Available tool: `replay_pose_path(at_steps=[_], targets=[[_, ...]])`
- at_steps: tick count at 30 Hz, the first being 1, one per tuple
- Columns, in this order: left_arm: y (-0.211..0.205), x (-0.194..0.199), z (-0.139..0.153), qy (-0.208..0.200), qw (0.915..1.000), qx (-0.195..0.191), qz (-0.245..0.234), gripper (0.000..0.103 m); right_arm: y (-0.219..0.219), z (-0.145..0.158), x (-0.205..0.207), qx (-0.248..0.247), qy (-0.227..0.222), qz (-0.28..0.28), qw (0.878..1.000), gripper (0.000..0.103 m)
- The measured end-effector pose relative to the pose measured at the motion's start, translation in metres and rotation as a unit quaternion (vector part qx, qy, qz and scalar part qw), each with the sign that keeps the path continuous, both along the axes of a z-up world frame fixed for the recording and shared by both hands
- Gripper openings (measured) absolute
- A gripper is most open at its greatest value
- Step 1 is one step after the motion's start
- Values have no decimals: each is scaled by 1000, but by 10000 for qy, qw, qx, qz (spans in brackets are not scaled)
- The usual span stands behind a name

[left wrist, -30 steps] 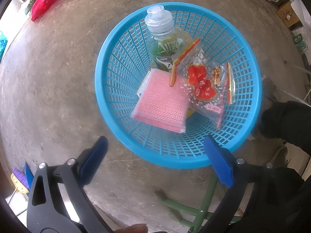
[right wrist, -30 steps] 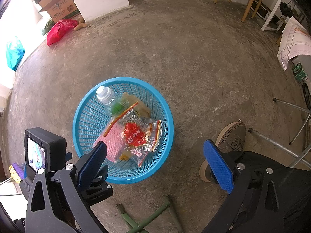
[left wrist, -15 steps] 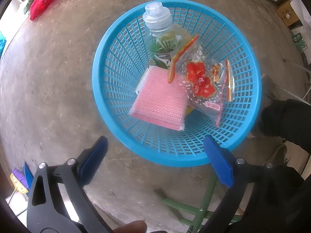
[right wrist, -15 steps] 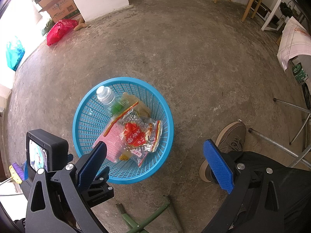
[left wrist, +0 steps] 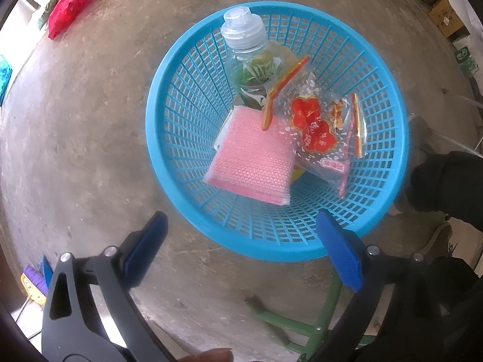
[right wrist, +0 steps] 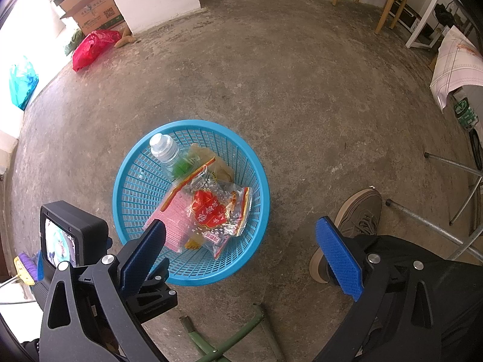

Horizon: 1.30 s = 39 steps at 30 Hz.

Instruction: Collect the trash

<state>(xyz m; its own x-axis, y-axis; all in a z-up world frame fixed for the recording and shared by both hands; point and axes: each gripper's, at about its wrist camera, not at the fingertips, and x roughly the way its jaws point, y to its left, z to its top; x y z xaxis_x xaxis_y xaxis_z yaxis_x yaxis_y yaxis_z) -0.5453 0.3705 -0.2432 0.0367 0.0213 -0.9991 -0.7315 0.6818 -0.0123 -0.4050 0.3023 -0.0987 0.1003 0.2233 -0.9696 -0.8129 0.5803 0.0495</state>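
Note:
A blue plastic basket stands on the concrete floor; it also shows in the right wrist view. In it lie a clear plastic bottle, a pink sponge and a clear snack bag with red print. My left gripper is open and empty, just above the basket's near rim. My right gripper is open and empty, higher up, to the right of the basket. The left gripper's body with its camera screen shows at the lower left of the right wrist view.
A green metal frame lies on the floor near me. The person's shoe is to the right of the basket. A red bag, a cardboard box and a teal bag sit far left. Tables stand far right.
My left gripper has drifted left and a little closer over the basket, so the basket has shifted right in its view. The right gripper has stayed still.

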Motion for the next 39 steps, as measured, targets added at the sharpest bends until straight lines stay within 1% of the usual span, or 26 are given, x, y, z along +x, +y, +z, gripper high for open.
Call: replay_pose_path(at_steps=[39], targets=[[-1,2,-3,16,10000,-59,-33,95,0,0,1,-11,-5,-6,10000,97]])
